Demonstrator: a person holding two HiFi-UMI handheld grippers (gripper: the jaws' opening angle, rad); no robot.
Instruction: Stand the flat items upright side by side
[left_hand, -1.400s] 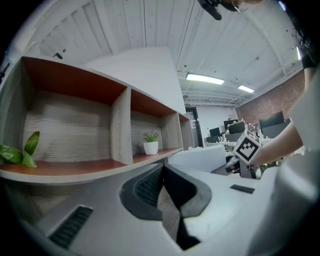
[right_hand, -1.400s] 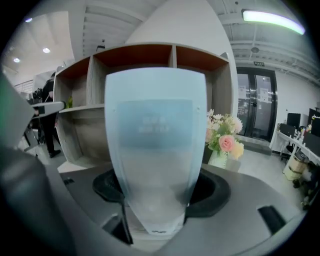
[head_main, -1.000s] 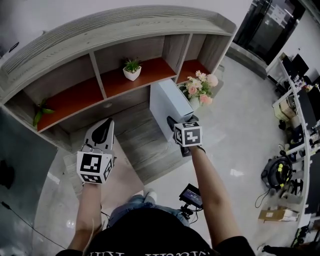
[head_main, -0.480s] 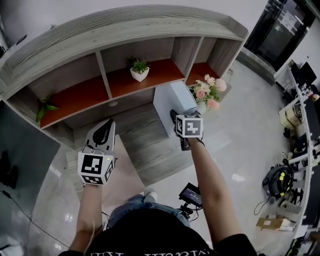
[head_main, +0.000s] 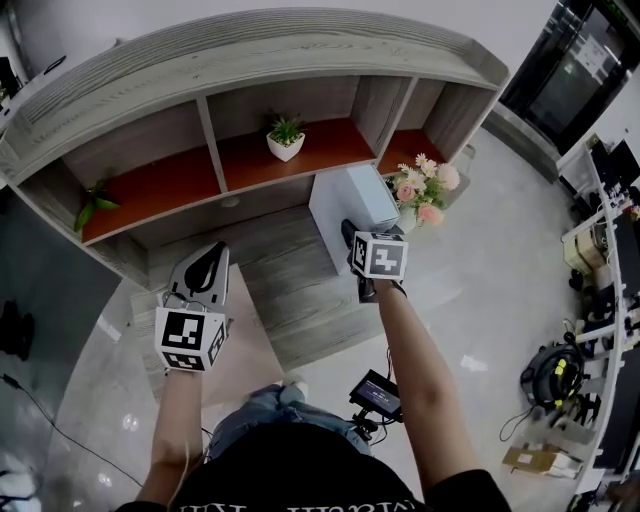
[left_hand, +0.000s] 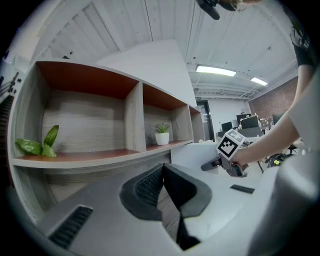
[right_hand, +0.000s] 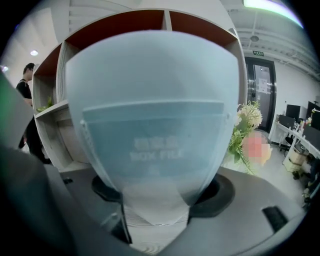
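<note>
The box file (head_main: 348, 203) looks stiff, light and slippery, so grab its thin edge. The right gripper (head_main: 349, 236) is opening around it. The left gripper (left_hand: 164, 172) is pressed together, empty.

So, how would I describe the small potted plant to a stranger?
Find the grey wooden shelf unit with red-brown boards. In its middle compartment stands a small green plant in a white pot. The loose green leaves at left show no pot.
</note>
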